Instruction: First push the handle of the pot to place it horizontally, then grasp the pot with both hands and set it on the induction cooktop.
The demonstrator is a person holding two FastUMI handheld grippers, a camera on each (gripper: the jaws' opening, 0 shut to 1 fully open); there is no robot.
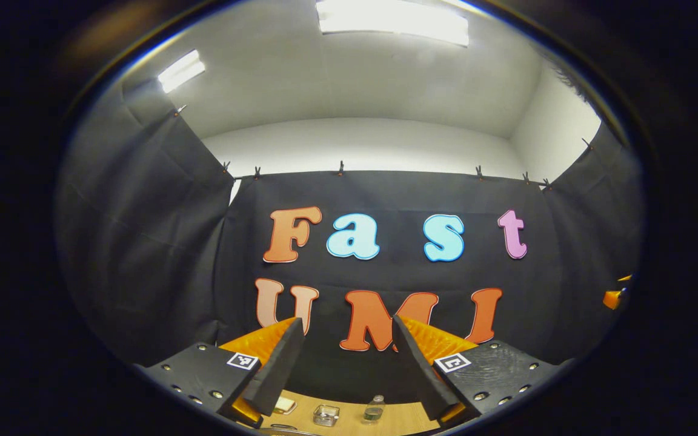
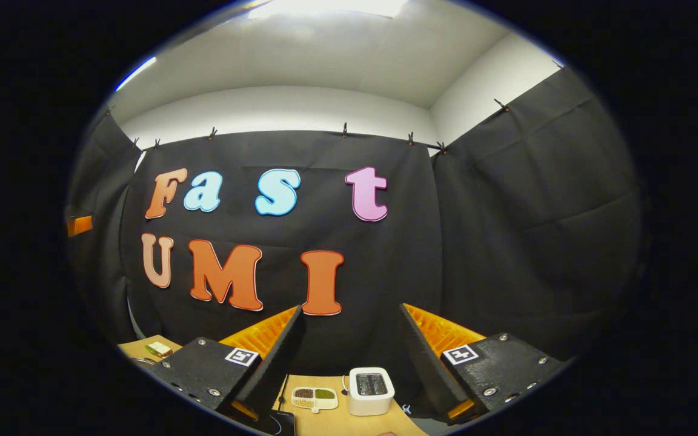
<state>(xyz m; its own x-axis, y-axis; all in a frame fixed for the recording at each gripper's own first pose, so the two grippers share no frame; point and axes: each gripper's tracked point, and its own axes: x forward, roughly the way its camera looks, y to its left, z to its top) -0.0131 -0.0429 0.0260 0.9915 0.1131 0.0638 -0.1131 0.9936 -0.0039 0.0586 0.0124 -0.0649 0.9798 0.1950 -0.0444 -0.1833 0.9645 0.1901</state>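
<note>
Both grippers raised, facing the black cloth wall

My left gripper (image 1: pixel 347 327) and right gripper (image 2: pixel 349 318) hold their wedge-shaped fingers apart, empty, above the wooden surface (image 2: pixel 331 421); I see a white boxy appliance (image 2: pixel 371 382) there, and cannot make out the pot.

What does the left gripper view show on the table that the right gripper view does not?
Left gripper view: a small clear square glass box and a small clear bottle beside it. Right gripper view: a white boxy appliance with a dark top, and a white divided dish with brown and green fillings left of it. Both: the light wooden tabletop; the left gripper and right gripper each have jaws open, empty.
</note>
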